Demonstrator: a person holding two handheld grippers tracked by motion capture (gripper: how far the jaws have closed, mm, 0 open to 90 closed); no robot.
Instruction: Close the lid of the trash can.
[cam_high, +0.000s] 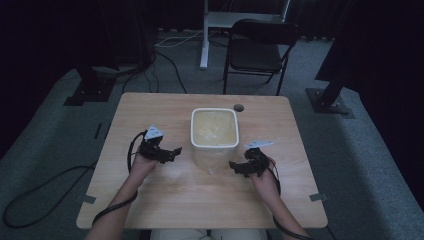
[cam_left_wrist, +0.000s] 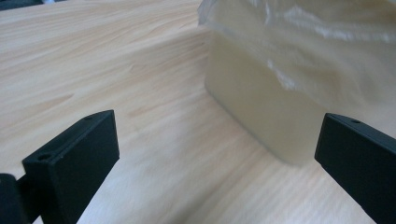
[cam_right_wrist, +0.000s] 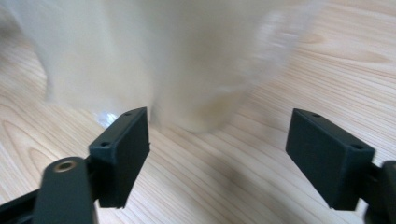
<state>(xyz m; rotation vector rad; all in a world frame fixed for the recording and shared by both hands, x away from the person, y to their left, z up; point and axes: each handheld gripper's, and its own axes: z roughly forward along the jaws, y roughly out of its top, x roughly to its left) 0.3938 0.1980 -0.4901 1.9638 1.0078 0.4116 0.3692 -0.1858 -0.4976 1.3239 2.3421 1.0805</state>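
a pale, translucent container (cam_high: 214, 134) with rounded corners stands upright near the middle of the wooden table (cam_high: 150, 200), its open top showing a yellowish lining. in the left gripper view a crinkled clear plastic liner (cam_left_wrist: 322, 28) hangs over the container's upper wall.

the left gripper (cam_high: 170, 153) sits just left of the container, low over the table, jaws pointing toward the container's left side. in the left gripper view its two black jaws stand wide apart with bare tabletop between them; the container's lower wall (cam_left_wrist: 261, 107) lies ahead of the right-hand jaw, apart from both pads. nothing is held.

the right gripper (cam_high: 236, 167) sits just beside the container's near right corner, jaws pointing toward it. in the right gripper view its jaws are likewise spread wide, with the container (cam_right_wrist: 187, 60) blurred ahead of them and the table showing in the gap. the pads press on nothing. whether a jaw tip brushes the container cannot be told from the high view.

both of the person's forearms enter from the near edge of the table, one on each side of the container. a cable trails from each gripper.

a small dark round fitting (cam_high: 239, 107) is set in the tabletop just behind the container's far right corner. a black folding chair (cam_high: 257, 50) stands on the grey carpet beyond the table's far edge.
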